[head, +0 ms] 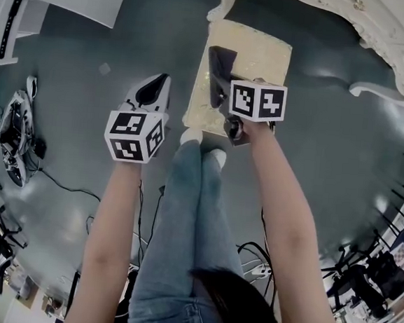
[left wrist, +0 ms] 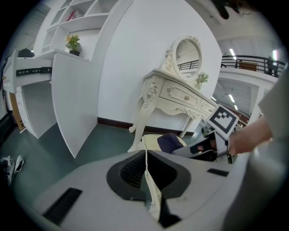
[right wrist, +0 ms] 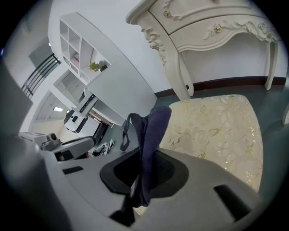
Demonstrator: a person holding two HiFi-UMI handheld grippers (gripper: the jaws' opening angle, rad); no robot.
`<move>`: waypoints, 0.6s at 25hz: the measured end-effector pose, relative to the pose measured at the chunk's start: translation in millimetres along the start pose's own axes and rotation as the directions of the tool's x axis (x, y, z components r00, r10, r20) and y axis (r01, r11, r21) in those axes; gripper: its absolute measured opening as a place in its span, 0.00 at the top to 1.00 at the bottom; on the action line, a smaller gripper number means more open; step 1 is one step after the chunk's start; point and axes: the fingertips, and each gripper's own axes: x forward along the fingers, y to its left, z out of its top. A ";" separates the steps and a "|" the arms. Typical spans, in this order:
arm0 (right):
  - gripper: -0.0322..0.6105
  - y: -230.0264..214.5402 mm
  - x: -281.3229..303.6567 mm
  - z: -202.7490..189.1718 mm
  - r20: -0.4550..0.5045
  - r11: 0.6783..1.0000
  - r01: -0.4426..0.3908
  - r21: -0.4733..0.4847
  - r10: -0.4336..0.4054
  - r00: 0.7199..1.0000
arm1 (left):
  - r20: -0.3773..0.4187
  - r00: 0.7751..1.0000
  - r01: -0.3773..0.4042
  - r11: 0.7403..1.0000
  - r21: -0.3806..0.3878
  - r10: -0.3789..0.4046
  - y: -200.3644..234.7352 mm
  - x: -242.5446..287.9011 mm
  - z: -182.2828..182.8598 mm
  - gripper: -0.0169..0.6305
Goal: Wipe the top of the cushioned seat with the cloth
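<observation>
Now right claw (right wrist: 143,180) pinches dark cloth (right wrist: 151,131) over cream cushioned seat (right wrist: 212,131); left claw (left wrist: 146,180) closed; grey-green floor (head: 127,52).

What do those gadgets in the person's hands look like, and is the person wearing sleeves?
Both are light grey plastic with black lining round the two jaws. The left gripper carries a white cube printed with black square patterns; the right gripper has one too. The arms have no sleeves; blue jeans show below.

Ornate cream dressing table (left wrist: 180,95), grey-green floor (left wrist: 104,140)
</observation>
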 end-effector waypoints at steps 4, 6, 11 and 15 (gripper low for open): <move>0.90 -16.8 -23.7 -12.8 0.023 1.000 0.019 0.002 -0.019 1.000 | -0.005 1.000 0.002 1.000 0.009 -0.002 -18.3 -4.2 -7.1 0.96; 0.90 -27.1 -36.3 -20.3 0.031 0.999 0.032 0.017 -0.033 0.999 | -0.010 1.000 0.005 1.000 0.010 -0.005 -27.4 -7.1 -11.7 0.96; 0.90 -61.3 -70.8 -38.3 0.044 0.995 0.073 0.064 -0.076 0.996 | -0.019 1.000 0.017 1.000 -0.003 -0.017 -52.0 -9.5 -20.7 0.96; 0.90 -92.8 -96.2 -50.8 0.056 0.988 0.119 0.103 -0.125 0.991 | -0.028 0.999 0.027 1.000 0.008 -0.027 -69.7 -7.8 -25.4 0.96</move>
